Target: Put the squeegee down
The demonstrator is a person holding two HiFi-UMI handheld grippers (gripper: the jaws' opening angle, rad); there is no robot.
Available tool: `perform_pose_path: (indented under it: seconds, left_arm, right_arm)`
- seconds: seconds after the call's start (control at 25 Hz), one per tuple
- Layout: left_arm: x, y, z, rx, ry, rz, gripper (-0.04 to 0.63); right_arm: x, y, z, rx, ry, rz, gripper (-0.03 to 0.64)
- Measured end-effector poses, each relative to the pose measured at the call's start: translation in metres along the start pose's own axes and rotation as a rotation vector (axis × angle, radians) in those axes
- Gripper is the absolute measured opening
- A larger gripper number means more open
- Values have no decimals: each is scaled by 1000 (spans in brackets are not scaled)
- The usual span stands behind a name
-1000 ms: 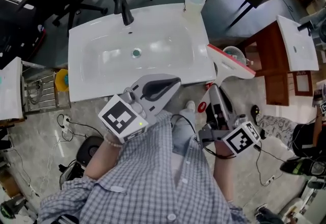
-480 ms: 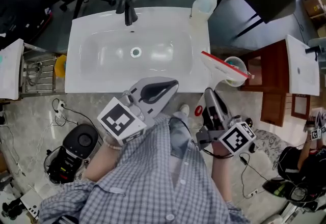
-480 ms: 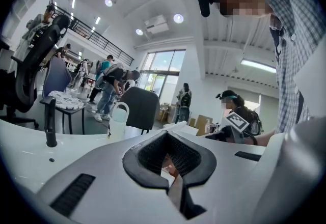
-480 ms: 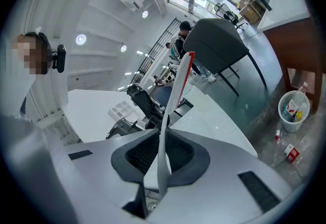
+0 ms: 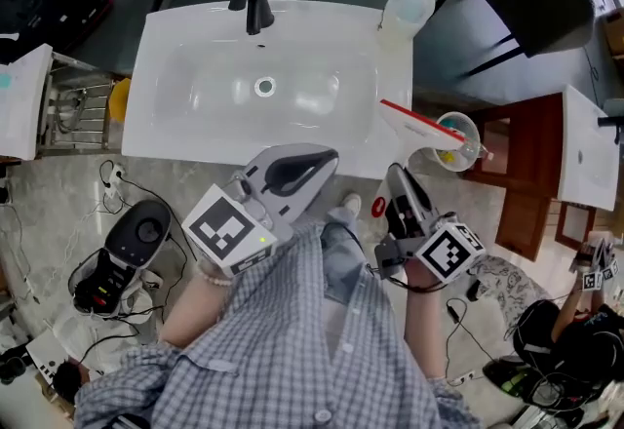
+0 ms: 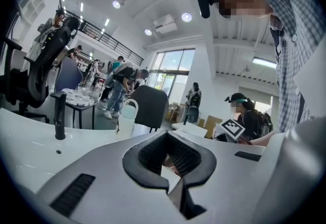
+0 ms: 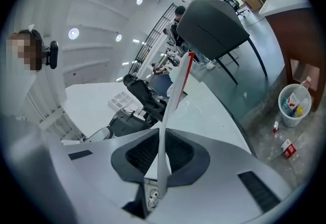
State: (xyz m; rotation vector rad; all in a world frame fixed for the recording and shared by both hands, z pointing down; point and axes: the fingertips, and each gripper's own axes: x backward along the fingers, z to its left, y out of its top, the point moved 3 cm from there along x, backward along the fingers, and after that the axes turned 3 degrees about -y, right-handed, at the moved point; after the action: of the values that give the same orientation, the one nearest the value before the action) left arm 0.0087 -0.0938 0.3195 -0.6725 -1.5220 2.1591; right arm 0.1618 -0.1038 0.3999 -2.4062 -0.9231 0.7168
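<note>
The squeegee point(image 5: 426, 126), white with a red blade edge, hangs over the front right corner of the white sink top point(image 5: 175, 139). My right gripper point(image 5: 395, 175) is shut on its handle, just in front of the sink's edge. In the right gripper view the squeegee point(image 7: 174, 88) runs up from between the jaws of the right gripper point(image 7: 163, 139), blade tilted away. My left gripper point(image 5: 327, 159) is shut and holds nothing, at the sink's front edge. In the left gripper view the left gripper point(image 6: 167, 139) points level across the sink top.
A black faucet point(image 5: 252, 0) and a white jug point(image 5: 408, 10) stand at the sink's back. A small bin point(image 5: 456, 142) with rubbish sits right of the sink, beside a wooden cabinet point(image 5: 531, 178). A black device point(image 5: 136, 234) and cables lie on the floor at left.
My right gripper has sunk with the squeegee, whose blade has come lower, nearer the sink's right front corner. The left gripper has shifted a little along the front edge.
</note>
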Motion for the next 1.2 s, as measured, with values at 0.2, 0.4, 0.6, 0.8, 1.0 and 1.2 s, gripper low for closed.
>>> perform_pose_path:
  seconds: [0.2,0.4,0.6,0.8,1.0,1.2]
  left_arm:
    - [0,-5,-2,15,38,4,6]
    - [-2,-5,-4,24,67,7,6]
    - [-5,-9,-1,34,88,17,6]
    - [-10,-13,0,43,99,28,6]
    - [-12,-14,0,46,105,32,6]
    - [-14,-17,0,45,107,39,6]
  right_arm:
    - [-6,-5,-19,-18,0,66,35]
    - [-15,-12,-32,-5,-1,142,35]
    - [-23,-21,-46,-34,-5,185,35]
    - [-32,-28,-56,-35,-12,226,35]
    - [-37,-33,-66,-42,-22,255,35]
    - [-40,-38,-72,-58,-21,281,35]
